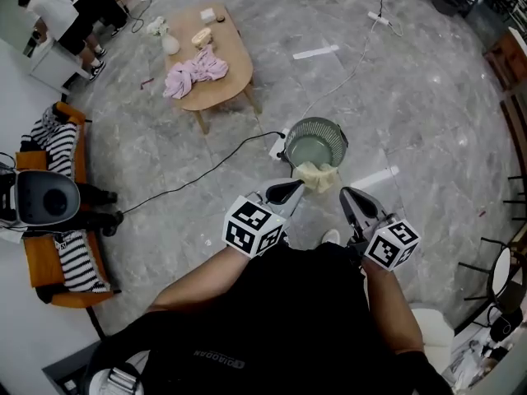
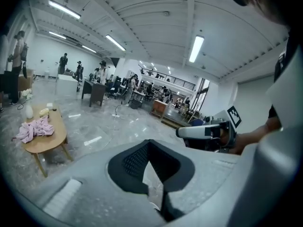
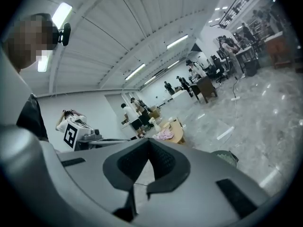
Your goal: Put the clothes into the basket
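Black shirt [image 1: 280, 319] is filling the lower head view. Left gripper [image 1: 296, 186] and right gripper [image 1: 348, 196] are hovering closed, nothing between the jaws. Just ahead, basket [image 1: 339, 138] is standing on the floor, cream cloth [image 1: 318, 175] draping over its near rim. Pink clothes [image 1: 196, 71] are lying on wooden table [image 1: 235, 64], well apart; black cable [image 1: 206, 171] is running across the floor between.

Bright ceiling strip lights [image 2: 195, 48]; floor [image 1: 395, 97] glare; fisheye warp, dark corners.
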A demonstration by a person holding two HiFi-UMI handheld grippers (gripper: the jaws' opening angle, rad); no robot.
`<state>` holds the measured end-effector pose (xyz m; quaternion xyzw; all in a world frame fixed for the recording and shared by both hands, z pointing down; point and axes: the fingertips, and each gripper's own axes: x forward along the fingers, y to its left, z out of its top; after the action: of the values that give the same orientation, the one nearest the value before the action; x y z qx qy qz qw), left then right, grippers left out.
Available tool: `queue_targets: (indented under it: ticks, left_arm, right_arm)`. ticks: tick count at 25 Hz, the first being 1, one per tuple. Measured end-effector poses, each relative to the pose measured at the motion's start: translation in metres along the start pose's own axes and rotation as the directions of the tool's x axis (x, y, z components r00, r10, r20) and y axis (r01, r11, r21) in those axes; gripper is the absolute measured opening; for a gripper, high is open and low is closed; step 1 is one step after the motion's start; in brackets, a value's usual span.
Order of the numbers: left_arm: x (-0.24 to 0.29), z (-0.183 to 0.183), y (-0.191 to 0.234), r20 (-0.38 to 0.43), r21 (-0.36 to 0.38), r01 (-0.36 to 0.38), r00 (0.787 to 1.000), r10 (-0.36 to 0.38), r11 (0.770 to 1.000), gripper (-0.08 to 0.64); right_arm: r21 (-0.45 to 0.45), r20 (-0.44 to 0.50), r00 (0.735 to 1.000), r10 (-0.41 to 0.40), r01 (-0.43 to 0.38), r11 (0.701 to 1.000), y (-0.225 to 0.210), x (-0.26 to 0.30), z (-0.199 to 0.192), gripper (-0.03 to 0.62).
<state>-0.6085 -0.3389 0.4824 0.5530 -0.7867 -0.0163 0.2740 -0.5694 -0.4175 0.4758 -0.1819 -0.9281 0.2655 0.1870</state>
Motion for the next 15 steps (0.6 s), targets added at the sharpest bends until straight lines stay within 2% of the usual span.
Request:
queue_targets:
  ticks: [4,9,12,15]
  left_arm:
    - [0.003,0.002,-0.014,-0.006,0.029,-0.001,1.0,0.001,1.0,0.0]
    - [0.01,-0.006,-0.039,-0.025,0.027,-0.026,0.999,0.027,0.999,0.0]
    - [0.017,-0.009,-0.057,-0.016,0.009,-0.049,0.999,0.049,0.999,0.0]
    - [0.027,-0.009,-0.08,-0.007,0.007,-0.064,0.998,0.064,0.998,0.0]
  right_arm:
    - [-0.009,0.004,1.0,-0.018,0.018,1.0,-0.007,-0.014,-0.001,0.015]
    - [-0.102,-0.059,0.997,0.056,-0.062,0.993,0.002,-0.034,-0.004,0.015]
    - [-0.143,-0.093,0.995,0.042,-0.055,0.988,-0.005,-0.052,-0.005,0.014]
    - [-0.141,-0.11,0.994,0.021,-0.037,0.989,-0.024,-0.074,-0.005,0.014]
